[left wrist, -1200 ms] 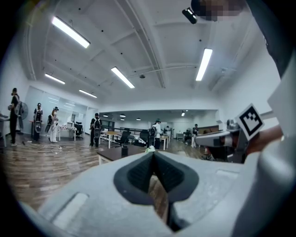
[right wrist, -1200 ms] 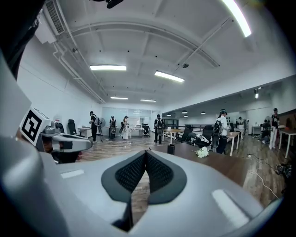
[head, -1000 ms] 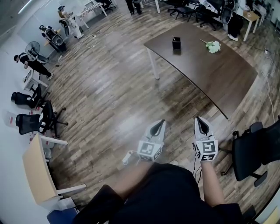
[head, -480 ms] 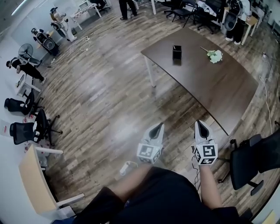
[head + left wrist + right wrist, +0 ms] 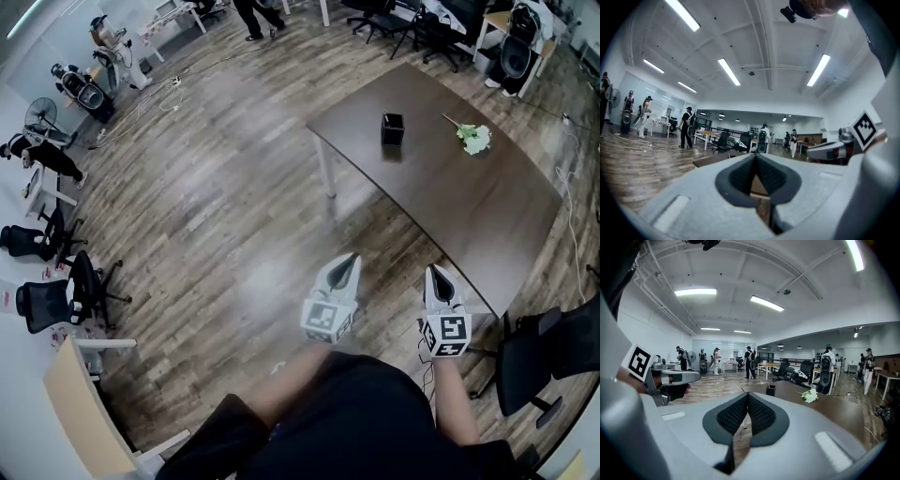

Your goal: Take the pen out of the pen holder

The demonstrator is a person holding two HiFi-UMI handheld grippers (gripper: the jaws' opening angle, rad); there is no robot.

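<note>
We're closing in on the table: over the last second the pen holder has slid lower in the head view, so this is still the walk-up, not the pick. The holder stands upright on the tabletop near the far-left edge, with the white flowers off to its right, not touching it. We can't make out the pen (the holder reads as a dark box only). The left gripper and the right gripper both have their jaws together and empty. They sit side by side over the floor, well short of the table. One will need to open before it reaches in.
</note>
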